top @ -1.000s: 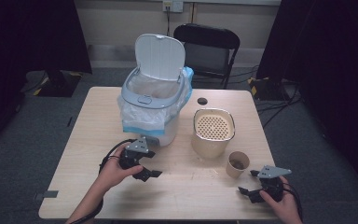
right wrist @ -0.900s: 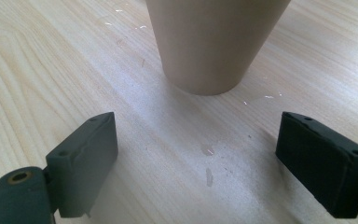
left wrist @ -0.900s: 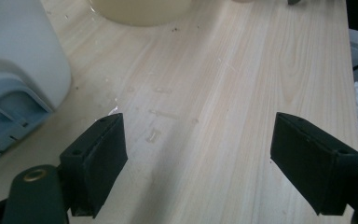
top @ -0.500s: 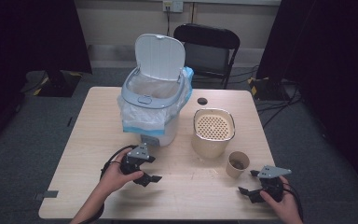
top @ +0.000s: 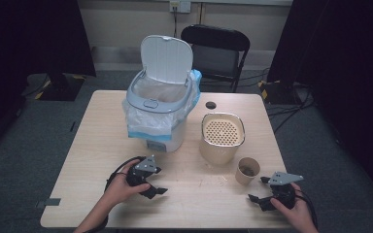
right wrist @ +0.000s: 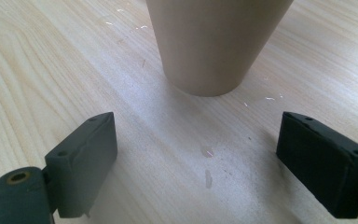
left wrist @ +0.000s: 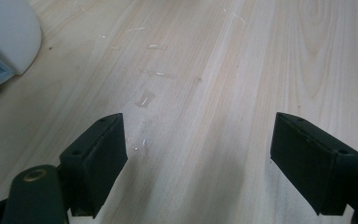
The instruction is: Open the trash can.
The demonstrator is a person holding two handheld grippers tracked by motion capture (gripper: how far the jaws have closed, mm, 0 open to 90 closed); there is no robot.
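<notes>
Left gripper low over the pale wooden table, jaws spread wide, nothing between them. Right gripper also spread and empty, aimed at the small tan paper cup standing upright just ahead, beside the beige perforated-lid canister.

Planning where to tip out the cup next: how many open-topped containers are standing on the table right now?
3. The white lidded bin with its lid up, at the back left; the beige strainer pot to its right; the small paper cup in front of that pot, near the right gripper.
</notes>
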